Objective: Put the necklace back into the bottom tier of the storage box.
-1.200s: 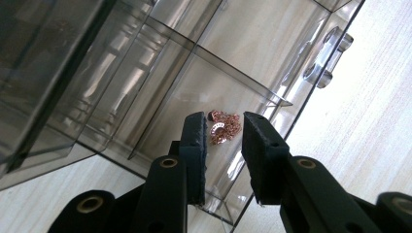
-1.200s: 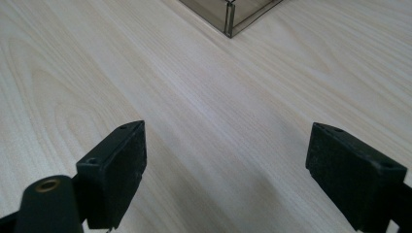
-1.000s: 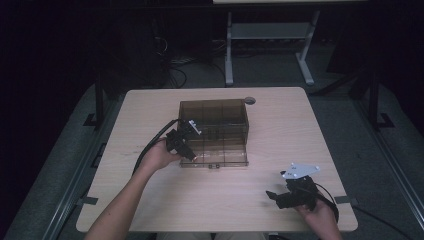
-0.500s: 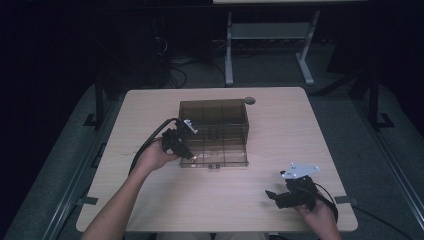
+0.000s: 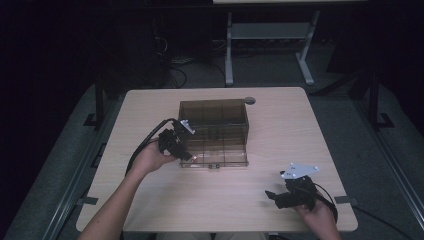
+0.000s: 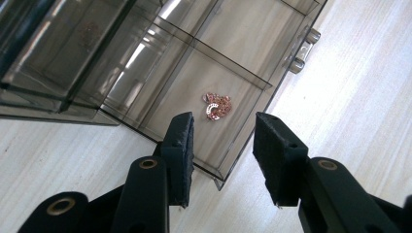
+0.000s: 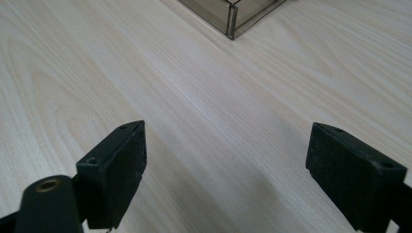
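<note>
Left claw (image 6: pixel 221 160) hangs over the front left corner of the smoky clear organizer box (image 5: pixel 215 131), jaws about half open and just been opening, nothing between the pads. A small pink beaded trinket (image 6: pixel 217 105) lies flat on the floor of the near drawer compartment, just beyond the jaw tips and clear of both pads. It looks like a charm or earring; too small to say which. From the high view the left claw (image 5: pixel 181 148) sits at the pulled-out drawer's left edge.

Right claw (image 7: pixel 223 170) rests low over bare bench (image 7: pixel 204 97) near the front right corner, jaws wide apart and holding nothing, well apart from the box.

Judged step: placing the trinket in the compartment, release apparently done. To finish cleanly, lift the left claw straight up so the pads clear the thin drawer wall (image 6: pixel 243 145) without catching it; a nudge could shift the drawer or flick the piece into the next cell. Then push the drawer home by its front handle (image 6: pixel 302 50), squarely, with the right claw free to steady the box.
</note>
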